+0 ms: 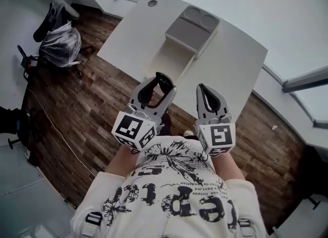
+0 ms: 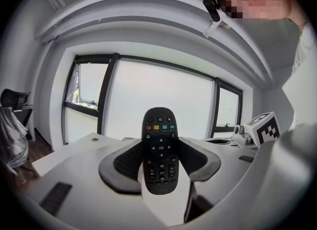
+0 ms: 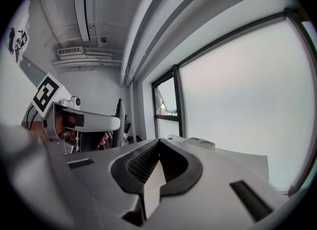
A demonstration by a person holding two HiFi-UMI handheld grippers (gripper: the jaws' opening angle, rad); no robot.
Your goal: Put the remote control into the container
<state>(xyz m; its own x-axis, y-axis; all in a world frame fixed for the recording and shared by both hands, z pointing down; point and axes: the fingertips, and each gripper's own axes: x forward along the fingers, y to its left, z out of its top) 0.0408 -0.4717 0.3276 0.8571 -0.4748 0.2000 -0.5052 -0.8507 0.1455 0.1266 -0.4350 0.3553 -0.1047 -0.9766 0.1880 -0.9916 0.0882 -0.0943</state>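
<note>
Was a black oval remote control, row of coloured buttons up top and an OK pad under that, held upright with buttons facing back, lower half pinched between the pads of the left gripper. Grey rectangular container, two round wells at its far end, sat flat on the white table, well apart from the remote control.

Illumination is diffuse daylight from the large windows, which are overexposed to plain white in both gripper views. The head view is evenly bright, and the white table shows only faint, soft-edged shading. All views carry strong fisheye curvature; the gripper views darken to a black circular border. The remote control is sharp, with legible buttons, while the nearest foreground surfaces are soft.
</note>
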